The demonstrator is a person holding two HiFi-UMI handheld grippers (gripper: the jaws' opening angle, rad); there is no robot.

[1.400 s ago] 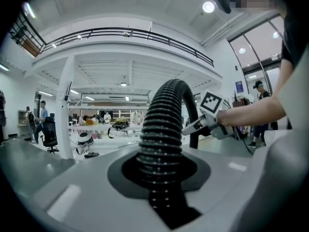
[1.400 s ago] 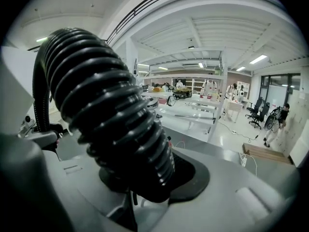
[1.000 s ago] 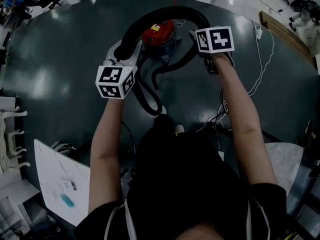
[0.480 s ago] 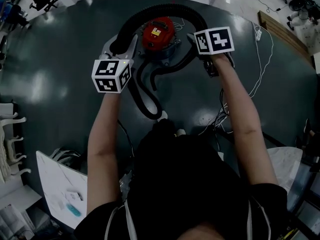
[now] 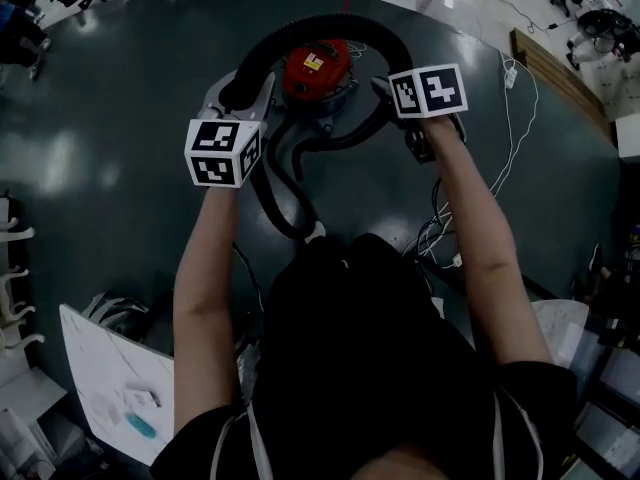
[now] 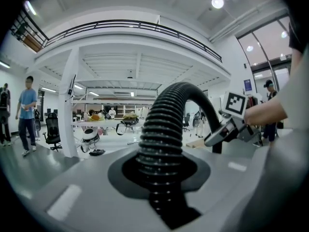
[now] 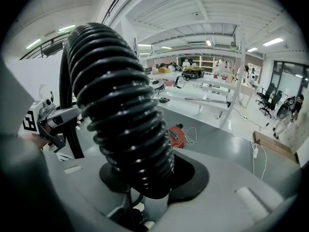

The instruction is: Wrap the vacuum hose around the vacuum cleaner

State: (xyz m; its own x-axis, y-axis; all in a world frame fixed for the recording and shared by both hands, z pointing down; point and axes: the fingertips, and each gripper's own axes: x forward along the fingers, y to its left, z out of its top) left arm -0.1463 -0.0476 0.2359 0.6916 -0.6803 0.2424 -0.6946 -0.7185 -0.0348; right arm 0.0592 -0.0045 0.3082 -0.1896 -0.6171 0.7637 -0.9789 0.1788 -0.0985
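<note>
— Where is the vacuum hose being held at this moment?

— It is being carried in a high arch over the red vacuum cleaner, which is standing on the dark floor. One side of the arch is being gripped by the left gripper, the other by the right gripper. More hose is being left lying in curves on the floor between the cleaner and the person.

— And how are the fingers being set?

— In the left gripper view the fingers are being pressed narrowly on the ribbed hose, which is filling the round notch between them. The same is being shown in the right gripper view: the fingers are being clamped round the hose, with nothing else between them.

— How is the hose being judged to handle?

— As light, easily bent, yet springy. Purchase is being given by the ribs, so slipping is being thought unlikely, while uncoiling is being expected once it is let go. The cleaner looks small and might be dragged if the hose is pulled hard.

— Where is hold best being taken?

— On the ribbed run itself, with the two grips well apart, so that the loop is being held wide enough to be lowered around the body. The part lying on the floor is probably being saved for a later grip.
</note>
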